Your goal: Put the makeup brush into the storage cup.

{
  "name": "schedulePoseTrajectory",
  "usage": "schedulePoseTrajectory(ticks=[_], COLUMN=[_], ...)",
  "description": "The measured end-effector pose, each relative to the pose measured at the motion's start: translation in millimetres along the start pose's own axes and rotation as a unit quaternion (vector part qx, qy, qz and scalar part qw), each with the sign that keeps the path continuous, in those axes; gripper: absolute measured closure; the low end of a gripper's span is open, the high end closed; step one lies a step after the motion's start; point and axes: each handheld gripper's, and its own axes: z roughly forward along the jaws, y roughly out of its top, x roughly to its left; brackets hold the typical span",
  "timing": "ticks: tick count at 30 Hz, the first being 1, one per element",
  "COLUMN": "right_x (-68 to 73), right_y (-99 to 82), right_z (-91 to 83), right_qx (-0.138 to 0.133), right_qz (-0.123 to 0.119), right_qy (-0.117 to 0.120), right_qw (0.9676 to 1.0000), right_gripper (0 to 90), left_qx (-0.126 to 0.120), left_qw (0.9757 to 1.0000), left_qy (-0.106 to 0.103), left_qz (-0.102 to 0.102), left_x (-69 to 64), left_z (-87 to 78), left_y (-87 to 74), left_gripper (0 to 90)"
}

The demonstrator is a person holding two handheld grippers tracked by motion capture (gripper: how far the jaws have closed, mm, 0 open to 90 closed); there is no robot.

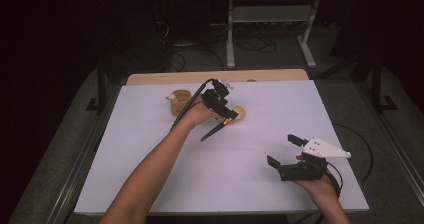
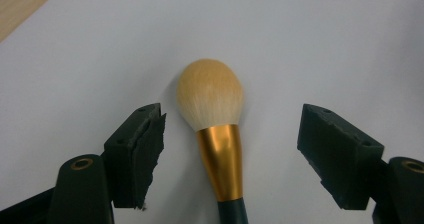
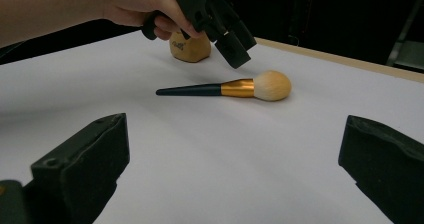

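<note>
Bare table (image 1: pixel 210 169) lies between my right gripper (image 1: pixel 285 151) and the brush (image 3: pixel 225 89). Beyond it, my left gripper (image 3: pixel 227 36) hangs over the brush; a holder (image 3: pixel 190 49) stands behind.

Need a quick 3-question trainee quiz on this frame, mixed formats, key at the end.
1. True or false: the left gripper is clamped on the makeup brush with tan bristles, gold ferrule and dark handle.
2. Which part of that brush sits between the left gripper's jaws in the left gripper view? A) the tip of the handle B) the gold ferrule C) nothing
3. Fill in: the right gripper hangs over the white table with its jaws ____.

Key:
1. False. The pads stand apart from the brush on both sides, and it lies flat on the table.
2. B
3. open, with nothing between them

The small tan wooden holder stands behind the left hand.
</note>
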Motion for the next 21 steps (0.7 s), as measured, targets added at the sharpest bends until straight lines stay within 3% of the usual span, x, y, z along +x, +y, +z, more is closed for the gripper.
schedulePoseTrajectory(ticks=[18,21], right_x=[0.1,0.2], right_y=[-0.2,-0.2], right_z=[-0.3,-0.3], right_qx=[0.001,0.001], right_qz=[0.001,0.001], right_qy=[0.000,0.001], right_qw=[1.0000,1.0000], right_gripper=[0.0,0.0], left_qx=[0.020,0.037], left_qw=[0.9996,0.9992], left_qy=[0.003,0.004], left_qz=[-0.019,-0.017], left_x=[1.0,1.5], left_z=[14.3,17.7], left_y=[0.3,0.1], left_gripper=[32.1,34.2])
